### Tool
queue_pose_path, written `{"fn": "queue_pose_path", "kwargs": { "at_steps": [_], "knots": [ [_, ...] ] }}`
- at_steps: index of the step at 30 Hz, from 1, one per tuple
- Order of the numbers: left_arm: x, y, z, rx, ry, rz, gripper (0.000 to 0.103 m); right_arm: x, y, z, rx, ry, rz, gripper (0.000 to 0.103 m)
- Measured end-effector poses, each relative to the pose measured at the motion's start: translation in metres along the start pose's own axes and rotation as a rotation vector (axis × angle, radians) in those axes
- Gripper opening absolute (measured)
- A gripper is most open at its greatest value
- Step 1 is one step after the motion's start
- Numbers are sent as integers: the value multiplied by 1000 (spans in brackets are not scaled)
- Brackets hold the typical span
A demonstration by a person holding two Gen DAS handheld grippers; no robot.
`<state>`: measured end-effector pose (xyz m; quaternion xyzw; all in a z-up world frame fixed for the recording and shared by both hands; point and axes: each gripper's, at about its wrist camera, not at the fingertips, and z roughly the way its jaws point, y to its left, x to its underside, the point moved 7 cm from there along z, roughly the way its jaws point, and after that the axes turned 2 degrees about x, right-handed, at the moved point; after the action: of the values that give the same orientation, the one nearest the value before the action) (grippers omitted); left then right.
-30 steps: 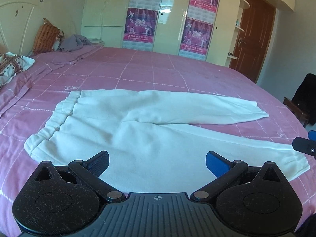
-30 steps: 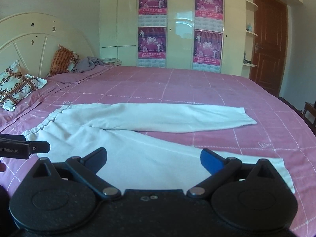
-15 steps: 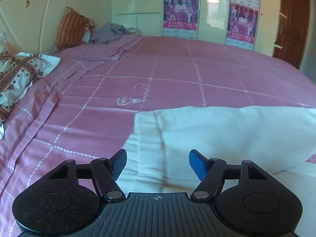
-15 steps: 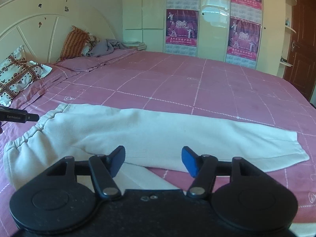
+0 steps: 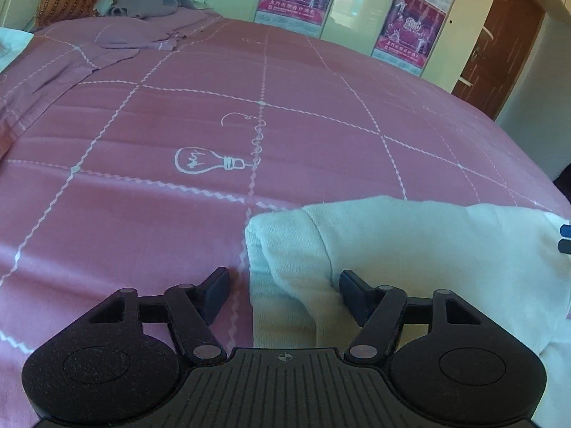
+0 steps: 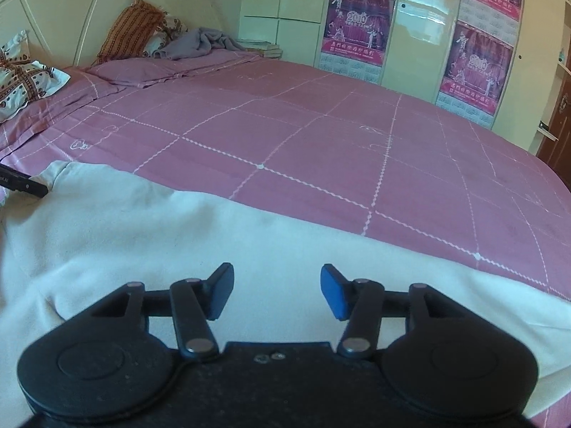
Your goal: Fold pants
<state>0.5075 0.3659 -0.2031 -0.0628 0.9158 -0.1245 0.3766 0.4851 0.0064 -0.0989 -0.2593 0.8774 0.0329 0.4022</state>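
White pants (image 5: pixel 428 249) lie flat on the pink bedspread (image 5: pixel 178 107). My left gripper (image 5: pixel 283 294) hovers low at the far corner of their waistband (image 5: pixel 282 242). Its jaws are closing and part open; the left finger is over the sheet, the right over the cloth, and the pads do not press on it. My right gripper (image 6: pixel 276 292) is low over the far pant leg (image 6: pixel 142 235), jaws closing, with cloth below the gap and not pinched. The left gripper's tip (image 6: pixel 25 183) shows by the waistband corner in the right wrist view.
Pillows (image 6: pixel 132 32) and a crumpled grey garment (image 6: pixel 200 44) lie at the headboard end. A wardrobe with pink posters (image 6: pixel 357 25) stands beyond the bed, and a brown door (image 5: pixel 499 42) is at the right. Bare pink bedspread (image 6: pixel 321 135) stretches beyond the pants.
Both grippers have moved forward and down from the near side of the pants to their far edge. Both pairs of jaws have narrowed from wide open to about half.
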Motion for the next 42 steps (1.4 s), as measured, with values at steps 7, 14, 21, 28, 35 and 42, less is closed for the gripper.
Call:
{"fn": "queue_pose_path", "kwargs": {
  "at_steps": [7,14,21,28,35,42],
  "knots": [
    [-13,3,5,150,33,8,22,-19,6,33,-78,17,-47,52],
    [-13,1,17,135,35,55,40,-43,11,66,-156,39,-207,53],
    [-18,1,24,166,45,27,18,-39,15,110,-175,197,-367,53],
    [-17,-7,2,132,-45,77,16,-38,20,104,-179,179,-380,1],
    [-11,-25,-86,171,-194,164,16,-43,18,15,-164,-23,-347,1],
    [35,-62,-164,106,-257,359,15,-7,38,-99,-109,-185,-400,1]
  ]
}}
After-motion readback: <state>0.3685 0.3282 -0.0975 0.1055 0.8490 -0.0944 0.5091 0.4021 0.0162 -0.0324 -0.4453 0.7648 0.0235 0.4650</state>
